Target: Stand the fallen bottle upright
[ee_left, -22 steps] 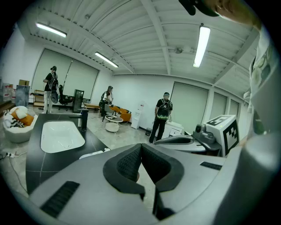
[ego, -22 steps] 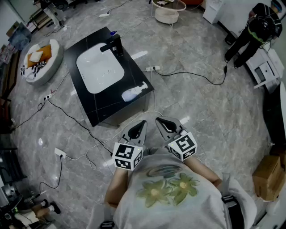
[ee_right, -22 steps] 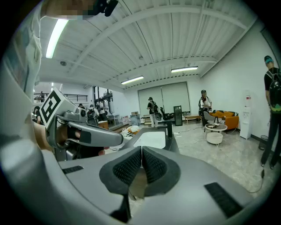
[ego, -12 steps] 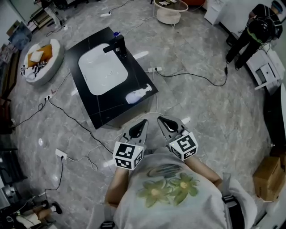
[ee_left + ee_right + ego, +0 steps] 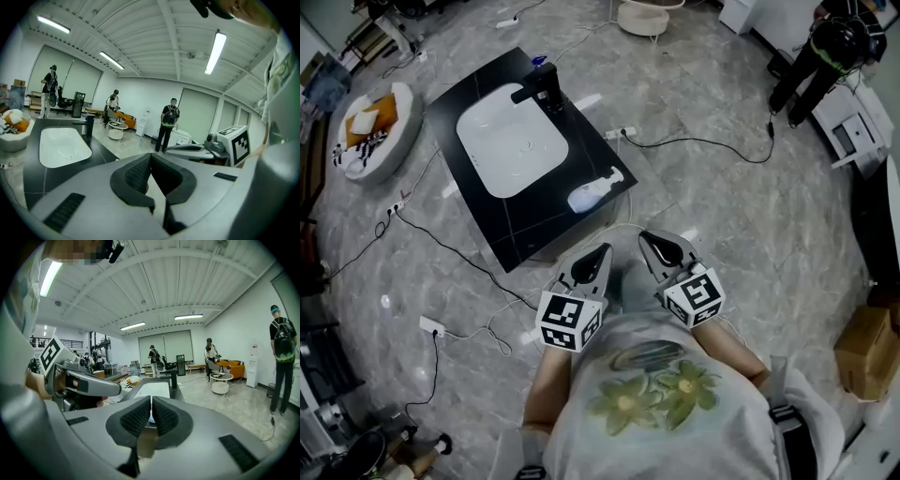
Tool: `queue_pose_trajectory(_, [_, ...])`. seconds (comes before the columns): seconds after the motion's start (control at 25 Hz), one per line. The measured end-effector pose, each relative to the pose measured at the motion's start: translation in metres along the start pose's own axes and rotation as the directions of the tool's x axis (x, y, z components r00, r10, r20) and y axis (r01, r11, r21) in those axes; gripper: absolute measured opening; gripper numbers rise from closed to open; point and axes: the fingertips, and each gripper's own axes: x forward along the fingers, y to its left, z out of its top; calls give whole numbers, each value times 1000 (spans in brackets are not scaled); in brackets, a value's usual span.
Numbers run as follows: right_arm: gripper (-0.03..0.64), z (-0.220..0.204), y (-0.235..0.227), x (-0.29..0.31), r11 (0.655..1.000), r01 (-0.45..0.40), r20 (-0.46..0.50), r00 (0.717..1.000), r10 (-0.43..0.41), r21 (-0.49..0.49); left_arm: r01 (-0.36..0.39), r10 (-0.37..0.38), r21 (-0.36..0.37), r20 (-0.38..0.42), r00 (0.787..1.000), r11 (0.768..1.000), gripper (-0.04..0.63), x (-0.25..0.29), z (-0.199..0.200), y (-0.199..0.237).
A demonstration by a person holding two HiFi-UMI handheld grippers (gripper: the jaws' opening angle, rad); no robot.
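A white pump bottle (image 5: 591,192) lies on its side near the front right corner of a black counter (image 5: 511,220), beside the white sink (image 5: 511,150). A black faucet (image 5: 542,89) stands at the sink's far end. My left gripper (image 5: 598,255) and right gripper (image 5: 652,242) hang side by side before my chest, short of the counter, both shut and empty. In the left gripper view the shut gripper (image 5: 150,157) points past the sink (image 5: 63,147). In the right gripper view the gripper (image 5: 151,401) aims along the counter toward the sink (image 5: 154,389).
Cables and power strips (image 5: 431,325) trail over the grey floor around the counter. A round cushioned bed (image 5: 370,127) lies to the left and a low round table (image 5: 652,14) at the back. A person (image 5: 825,56) stands at the upper right; a cardboard box (image 5: 867,352) sits at the right.
The head view has shifted slightly, so the counter sits a touch differently in frame. Both grippers stay shut before my chest, and the bottle still lies on its side.
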Motion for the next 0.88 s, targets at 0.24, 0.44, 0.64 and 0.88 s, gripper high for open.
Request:
queue_pose_trajectory(0.24, [44,6,-20,20,1000,6,-9,1000,-6,1,1,-1,-30,1,1000,1000,18,10,2,14])
queue_pose_trajectory(0.44, [44,18,-50,42,1000,-24,-3,1000,24,-3,-36,35,-30,-28,999,999,18,34,6,29])
queue_pose_trajectory(0.64, [44,27,-79,62,998,-65,-8,998,65,4,-77,78,18,-80,994,997,18,67,17,41])
queue_pose_trajectory(0.88, [44,26,-111,89,993,-116,-31,993,117,23,-104,106,26,-109,988,994,18,106,28,59])
